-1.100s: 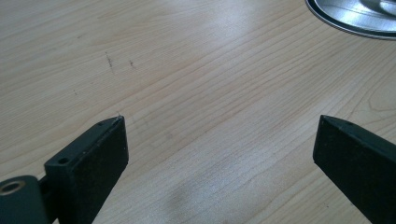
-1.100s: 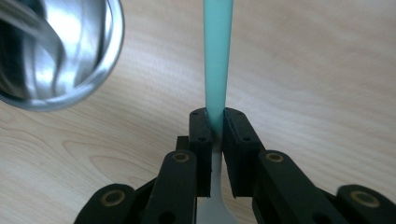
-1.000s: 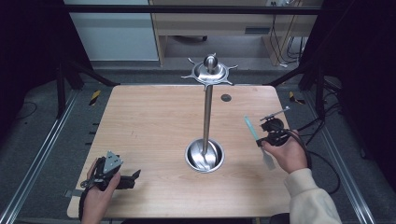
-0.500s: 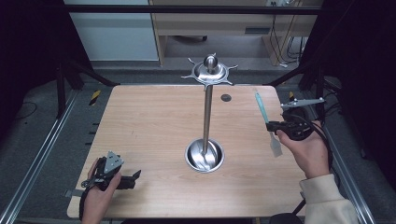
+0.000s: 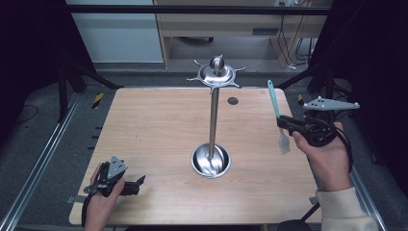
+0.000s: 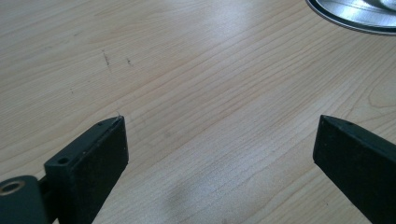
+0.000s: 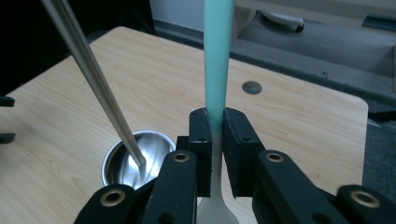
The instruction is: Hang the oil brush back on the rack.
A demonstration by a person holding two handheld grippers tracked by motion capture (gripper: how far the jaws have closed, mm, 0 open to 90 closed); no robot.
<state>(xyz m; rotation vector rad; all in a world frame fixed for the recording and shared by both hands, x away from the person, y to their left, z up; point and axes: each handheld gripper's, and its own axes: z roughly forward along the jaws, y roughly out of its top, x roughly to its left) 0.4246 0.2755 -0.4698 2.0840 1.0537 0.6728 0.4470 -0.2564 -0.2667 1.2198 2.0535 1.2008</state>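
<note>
While the right gripper [image 5: 284,122] pinches the spatula [image 5: 276,111] mid-handle, up over the table's [image 5: 144,130] right side, it looks light and bendy. Left gripper [image 5: 136,183] rests open, holding nothing.

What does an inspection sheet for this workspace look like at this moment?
Surface: wooden table, bare wood with a few faint scratches, a small dark round plug near the far edge.
Job's things: spatula with a teal handle, held upright off the table, blade down; metal stand with a bowl base and a hooked top, nothing hanging on it.
Clutter: nothing seen.
Grippers: right tongs shut on the spatula's handle; left tongs open, low over the table, holding nothing.
Cables: black cable by the right hand.
Surroundings: dark floor, metal rails, desk behind the table.
</note>
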